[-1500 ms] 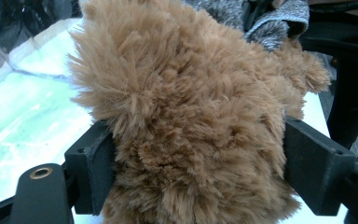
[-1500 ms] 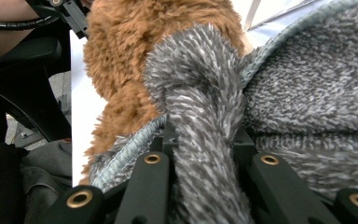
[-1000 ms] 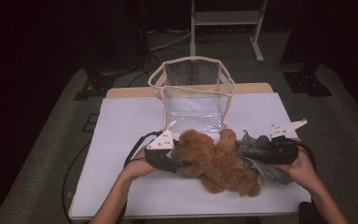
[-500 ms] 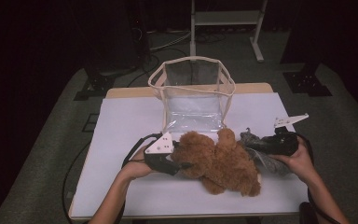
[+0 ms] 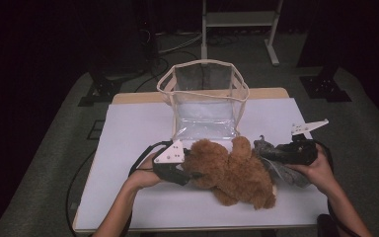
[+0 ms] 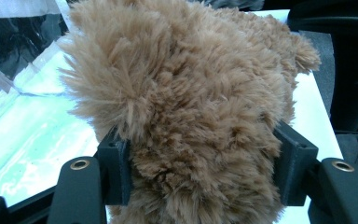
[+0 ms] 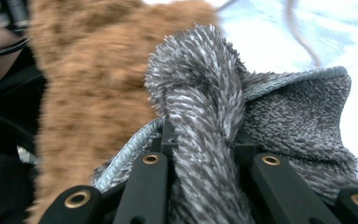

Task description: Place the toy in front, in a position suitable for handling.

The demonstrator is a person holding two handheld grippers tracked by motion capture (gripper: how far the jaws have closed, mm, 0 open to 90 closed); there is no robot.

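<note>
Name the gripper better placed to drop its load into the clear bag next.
Left, probably. The left gripper clamps the teddy bear right before the bag; the right gripper pinches grey cloth off to the side.

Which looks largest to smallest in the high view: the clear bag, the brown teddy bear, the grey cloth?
1. Clear bag, standing open behind the others.
2. Brown teddy bear, not much smaller; it lies nearer the camera, so this gap is unsure.
3. Grey cloth, clearly smallest, partly hidden.
</note>
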